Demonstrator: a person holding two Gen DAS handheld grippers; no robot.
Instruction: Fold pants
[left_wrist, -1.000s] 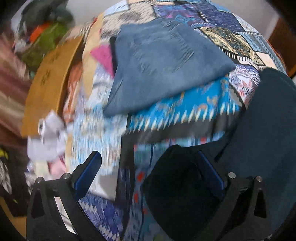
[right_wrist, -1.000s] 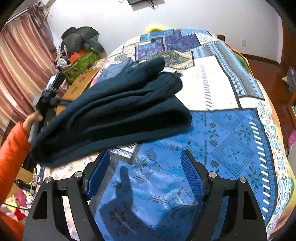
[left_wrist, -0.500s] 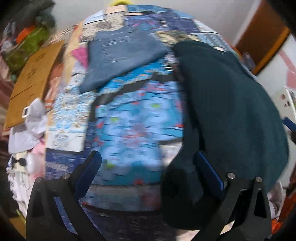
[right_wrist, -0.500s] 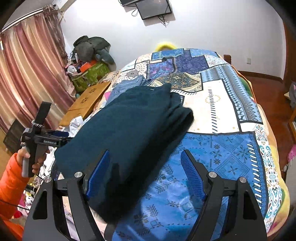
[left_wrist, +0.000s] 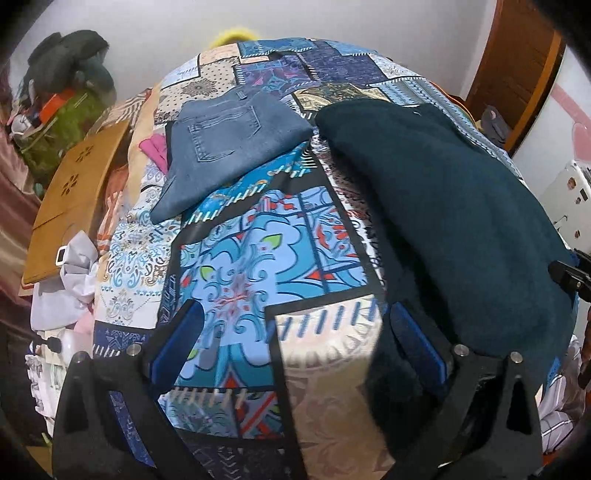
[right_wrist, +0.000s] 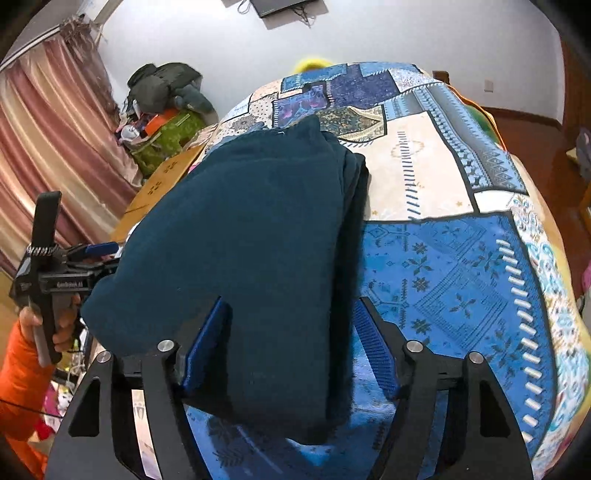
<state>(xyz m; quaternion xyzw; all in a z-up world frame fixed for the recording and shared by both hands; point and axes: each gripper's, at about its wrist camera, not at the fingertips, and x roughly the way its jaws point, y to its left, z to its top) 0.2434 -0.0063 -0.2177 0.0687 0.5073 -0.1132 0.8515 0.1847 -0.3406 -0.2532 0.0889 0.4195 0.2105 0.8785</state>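
- The dark teal pants (right_wrist: 251, 236) lie folded into a thick bundle on the patchwork bed (right_wrist: 461, 266), their length running from the near edge toward the far side. I judge the fold nearly finished.
- My right hand-held gripper (right_wrist: 288, 347) angles down over the bundle's near end. Its jaws are closing with the fabric between them, though the pads do not yet seem to press it. I read this as taking hold to shift or tidy the stack.
- My left hand-held gripper (left_wrist: 295, 347) points steeply down at the bed beside the pants' left edge, jaws spread and grasping nothing.
- Folded jeans (left_wrist: 225, 144) rest farther off on the bed's left side, apart from the teal bundle.
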